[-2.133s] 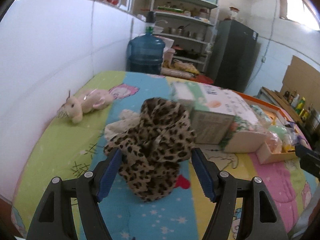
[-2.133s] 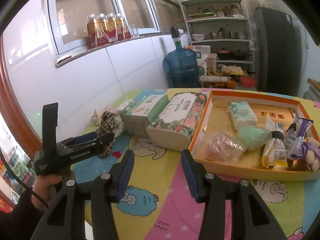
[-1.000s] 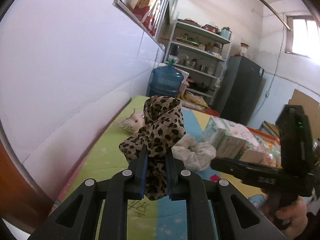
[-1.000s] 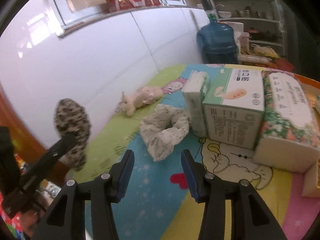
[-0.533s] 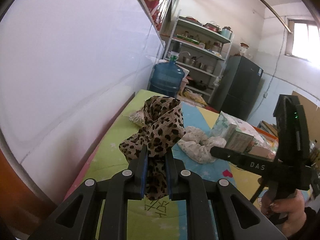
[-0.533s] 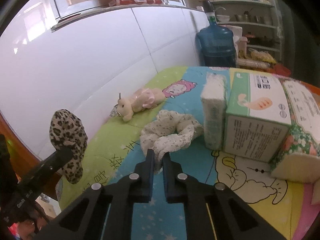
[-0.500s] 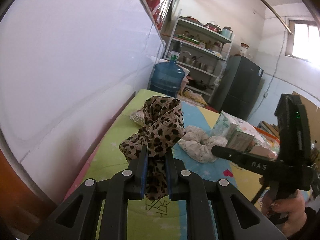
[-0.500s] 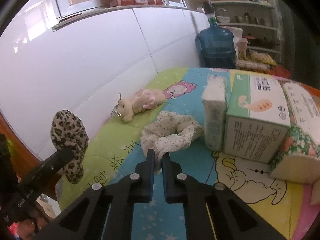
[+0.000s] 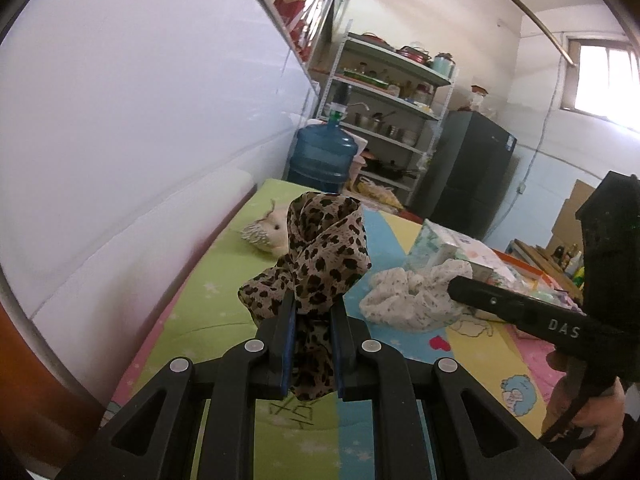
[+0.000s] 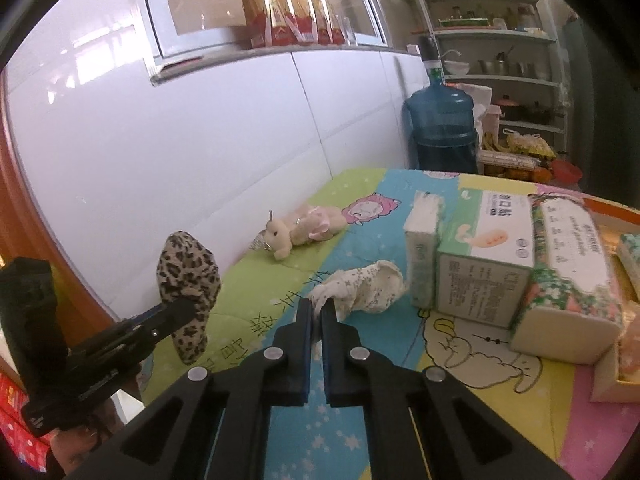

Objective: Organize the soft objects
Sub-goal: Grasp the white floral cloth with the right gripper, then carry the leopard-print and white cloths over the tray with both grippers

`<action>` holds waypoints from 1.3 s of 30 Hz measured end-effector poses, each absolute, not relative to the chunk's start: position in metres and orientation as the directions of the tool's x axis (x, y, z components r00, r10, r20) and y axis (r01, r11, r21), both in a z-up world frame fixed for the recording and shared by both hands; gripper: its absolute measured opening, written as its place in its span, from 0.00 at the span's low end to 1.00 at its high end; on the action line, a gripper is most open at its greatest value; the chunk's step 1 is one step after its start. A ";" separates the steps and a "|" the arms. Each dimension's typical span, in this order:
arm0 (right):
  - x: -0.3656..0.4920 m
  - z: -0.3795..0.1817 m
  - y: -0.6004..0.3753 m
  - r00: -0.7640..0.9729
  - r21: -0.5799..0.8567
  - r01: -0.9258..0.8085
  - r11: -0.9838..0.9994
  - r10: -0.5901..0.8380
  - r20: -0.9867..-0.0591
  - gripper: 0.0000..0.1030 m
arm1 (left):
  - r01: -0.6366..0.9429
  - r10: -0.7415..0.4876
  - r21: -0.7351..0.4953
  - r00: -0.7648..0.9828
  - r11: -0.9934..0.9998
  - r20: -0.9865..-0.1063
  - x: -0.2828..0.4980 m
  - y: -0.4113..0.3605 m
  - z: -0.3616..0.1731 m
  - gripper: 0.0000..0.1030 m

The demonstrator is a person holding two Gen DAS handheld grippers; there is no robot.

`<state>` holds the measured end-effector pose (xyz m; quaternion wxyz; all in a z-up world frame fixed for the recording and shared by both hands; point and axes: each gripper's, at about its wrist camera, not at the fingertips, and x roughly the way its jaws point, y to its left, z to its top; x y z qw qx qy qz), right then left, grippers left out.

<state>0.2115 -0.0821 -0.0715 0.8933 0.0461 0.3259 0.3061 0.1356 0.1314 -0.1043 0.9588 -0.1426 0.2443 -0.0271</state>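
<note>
A leopard-print cloth (image 9: 324, 252) hangs above the mat, and my left gripper (image 9: 312, 304) is shut on its lower part. The right wrist view shows the same cloth (image 10: 186, 276) held up at the left by that gripper (image 10: 180, 310). A white flowered cloth (image 10: 360, 284) lies bunched on the mat beside the tissue packs. My right gripper (image 10: 316, 308) is shut on its near edge, which is pulled up a little. In the left wrist view the right gripper (image 9: 456, 288) reaches into the white cloth (image 9: 408, 298) from the right. A pink plush toy (image 10: 296, 228) lies by the wall.
Tissue packs and boxes (image 10: 488, 256) stand in a row right of the white cloth, with an orange tray (image 10: 600, 202) behind them. A blue water jug (image 10: 442, 128) and shelves stand at the far end. The white wall runs along the left of the cartoon mat (image 10: 260, 320).
My right gripper went from open in front of the white cloth to shut on its near edge, then rose slightly. My left gripper kept its hold on the leopard cloth.
</note>
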 end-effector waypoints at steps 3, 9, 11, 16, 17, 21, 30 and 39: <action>0.201 -0.065 -0.093 0.605 0.283 -0.522 0.805 0.583 -0.543 0.04 | 0.002 -0.137 -0.286 0.880 0.958 -0.454 0.134 0.125 -0.102 0.15; 0.181 -0.056 -0.110 0.629 0.268 -0.525 0.808 0.580 -0.517 0.04 | 0.057 -0.182 -0.285 0.882 0.957 -0.434 0.129 0.107 -0.092 0.15; 0.174 -0.053 -0.117 0.640 0.263 -0.522 0.811 0.577 -0.508 0.04 | 0.073 -0.195 -0.284 0.881 0.956 -0.431 0.128 0.100 -0.091 0.15; 0.162 -0.046 -0.134 0.658 0.264 -0.510 0.819 0.569 -0.493 0.03 | 0.118 -0.235 -0.281 0.873 0.952 -0.428 0.124 0.080 -0.086 0.15; 0.159 -0.045 -0.139 0.663 0.265 -0.505 0.821 0.566 -0.490 0.03 | 0.128 -0.244 -0.282 0.870 0.951 -0.428 0.124 0.076 -0.085 0.15; 0.147 -0.041 -0.155 0.683 0.266 -0.489 0.831 0.554 -0.475 0.03 | 0.162 -0.275 -0.282 0.860 0.946 -0.429 0.124 0.062 -0.082 0.15; 0.127 -0.034 -0.200 0.731 0.270 -0.434 0.859 0.511 -0.452 0.03 | 0.248 -0.345 -0.264 0.829 0.932 -0.440 0.121 0.019 -0.079 0.15; 0.115 -0.035 -0.242 0.772 0.278 -0.368 0.887 0.458 -0.441 0.03 | 0.324 -0.399 -0.236 0.795 0.916 -0.458 0.122 -0.027 -0.076 0.15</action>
